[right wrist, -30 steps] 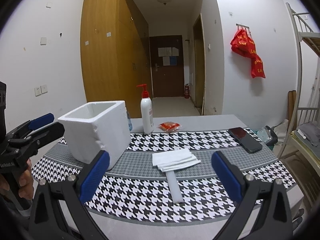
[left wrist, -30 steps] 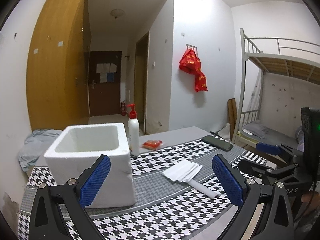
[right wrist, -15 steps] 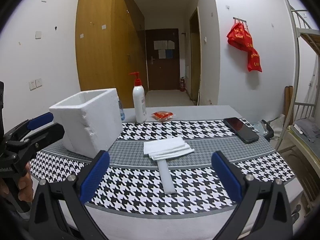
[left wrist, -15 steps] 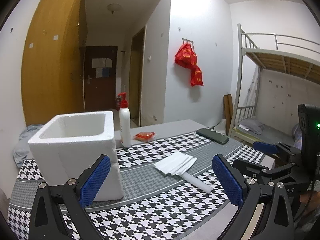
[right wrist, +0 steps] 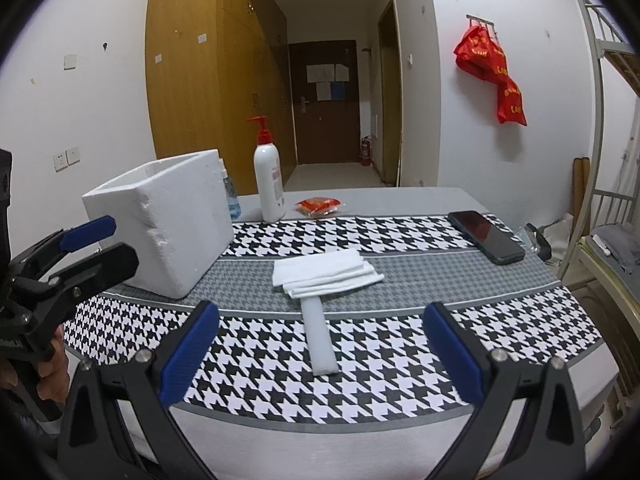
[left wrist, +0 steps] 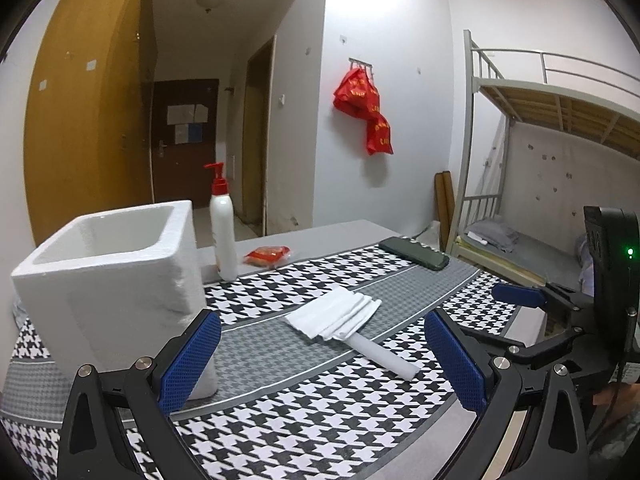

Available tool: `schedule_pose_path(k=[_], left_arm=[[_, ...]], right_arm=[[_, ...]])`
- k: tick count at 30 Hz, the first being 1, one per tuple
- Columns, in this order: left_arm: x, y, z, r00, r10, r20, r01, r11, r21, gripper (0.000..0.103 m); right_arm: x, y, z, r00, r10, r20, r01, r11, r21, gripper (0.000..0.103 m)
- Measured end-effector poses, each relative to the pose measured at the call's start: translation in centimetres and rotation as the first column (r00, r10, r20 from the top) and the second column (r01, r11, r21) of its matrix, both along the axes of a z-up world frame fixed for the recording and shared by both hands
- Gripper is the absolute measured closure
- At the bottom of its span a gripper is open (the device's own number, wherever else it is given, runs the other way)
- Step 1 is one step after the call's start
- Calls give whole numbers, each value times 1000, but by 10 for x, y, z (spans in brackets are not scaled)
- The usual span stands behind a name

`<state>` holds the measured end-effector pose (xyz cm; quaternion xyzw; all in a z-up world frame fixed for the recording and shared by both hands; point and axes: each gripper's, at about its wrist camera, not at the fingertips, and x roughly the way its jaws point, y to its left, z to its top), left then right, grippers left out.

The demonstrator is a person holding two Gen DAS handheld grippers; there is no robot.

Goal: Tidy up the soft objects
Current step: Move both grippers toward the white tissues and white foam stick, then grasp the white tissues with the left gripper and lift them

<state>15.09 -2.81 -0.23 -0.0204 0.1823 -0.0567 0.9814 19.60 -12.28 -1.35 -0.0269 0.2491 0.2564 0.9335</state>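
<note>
A stack of white foam sheets [right wrist: 326,272] lies fanned out on the grey band of the houndstooth cloth, with a long white foam strip [right wrist: 319,338] running from under it toward me. Both show in the left wrist view too: the sheets [left wrist: 335,314] and the strip [left wrist: 382,354]. A white foam box [right wrist: 160,220] stands open-topped at the left, also the box [left wrist: 108,276]. My right gripper [right wrist: 318,354] is open above the near table edge, facing the strip. My left gripper [left wrist: 320,362] is open beside the box, nothing between its fingers.
A white pump bottle [right wrist: 269,178] with a red top and a red packet [right wrist: 318,205] sit at the back of the table [right wrist: 400,196]. A dark phone [right wrist: 484,237] lies at the right. A metal bunk bed [left wrist: 540,160] stands right of the table.
Both grippers have moved closer to the table and lower; the box, sheets and strip look larger. Both stay open, and nothing on the table has moved.
</note>
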Motion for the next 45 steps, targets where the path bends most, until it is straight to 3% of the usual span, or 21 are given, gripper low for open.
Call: schedule_pose_path(k=[20, 35, 45], left_arm=[[61, -20, -16, 990, -51, -130, 57, 998, 36, 1], [122, -33, -42, 962, -76, -264, 96, 993, 65, 1], [151, -34, -60, 942, -75, -327, 99, 994, 56, 11]], right_arm=[[32, -13, -30, 996, -15, -84, 15, 1000, 2, 0], [44, -16, -41, 993, 14, -116, -13, 1000, 10, 0], [57, -21, -47, 991, 10, -137, -9, 1000, 4, 0]])
